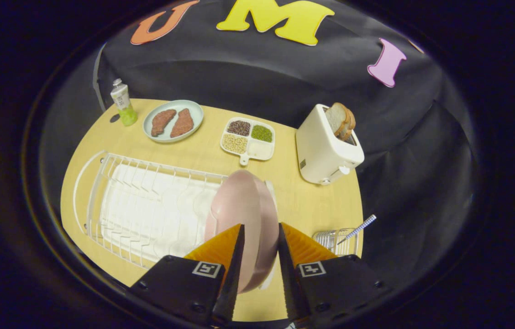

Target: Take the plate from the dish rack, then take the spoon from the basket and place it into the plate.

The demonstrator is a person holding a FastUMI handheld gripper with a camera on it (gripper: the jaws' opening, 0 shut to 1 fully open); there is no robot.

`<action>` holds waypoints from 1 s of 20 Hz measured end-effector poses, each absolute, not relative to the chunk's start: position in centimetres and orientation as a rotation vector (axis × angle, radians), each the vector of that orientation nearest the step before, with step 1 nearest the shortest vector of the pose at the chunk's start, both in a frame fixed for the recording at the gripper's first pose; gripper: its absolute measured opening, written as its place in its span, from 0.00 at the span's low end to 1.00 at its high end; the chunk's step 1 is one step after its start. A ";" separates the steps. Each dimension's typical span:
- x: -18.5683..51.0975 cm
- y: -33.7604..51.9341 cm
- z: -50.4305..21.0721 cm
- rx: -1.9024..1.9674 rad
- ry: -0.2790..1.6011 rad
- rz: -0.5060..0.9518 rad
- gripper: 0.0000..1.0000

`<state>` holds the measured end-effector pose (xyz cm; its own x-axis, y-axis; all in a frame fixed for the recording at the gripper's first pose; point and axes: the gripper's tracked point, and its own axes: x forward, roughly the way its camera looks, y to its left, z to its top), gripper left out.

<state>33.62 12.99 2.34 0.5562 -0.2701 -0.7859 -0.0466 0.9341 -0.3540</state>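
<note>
A pink plate (244, 205) stands on edge at the right end of the white wire dish rack (148, 205). Its rim runs between my two fingers, and my gripper (260, 226) is shut on it, one finger on each face. The lower part of the plate is hidden behind the fingers. To the right of the fingers a small wire basket (330, 237) sits near the table's edge. A spoon (360, 227) leans in it, its checked handle pointing up and to the right.
Beyond the rack, on the wooden table (312, 201), are a white toaster (326, 146) with bread slices, a divided dish (248, 137) of grains, a pale plate (173, 121) with two meat pieces, and a small bottle (123, 103). The rack's slots left of the plate hold nothing.
</note>
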 end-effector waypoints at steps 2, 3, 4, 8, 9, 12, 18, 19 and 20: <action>33.6 12.3 2.2 -0.372 0.986 -0.181 0.33; 33.4 12.3 2.6 -0.391 0.981 -0.205 0.30; 33.6 11.9 3.2 -0.425 0.954 -0.239 0.27; 33.2 12.0 4.1 -0.470 0.886 -0.309 0.21; 33.0 11.9 4.2 -0.479 0.867 -0.329 0.20; 33.2 12.6 4.5 -0.456 0.789 -0.400 0.17; 32.9 15.3 3.9 -0.531 0.646 -0.513 0.17; 32.7 15.6 3.8 -0.547 0.623 -0.529 0.17; 32.5 16.0 3.8 -0.563 0.610 -0.542 0.17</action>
<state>32.49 16.01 3.79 0.6933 -0.6156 -0.3746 0.2996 0.7190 -0.6272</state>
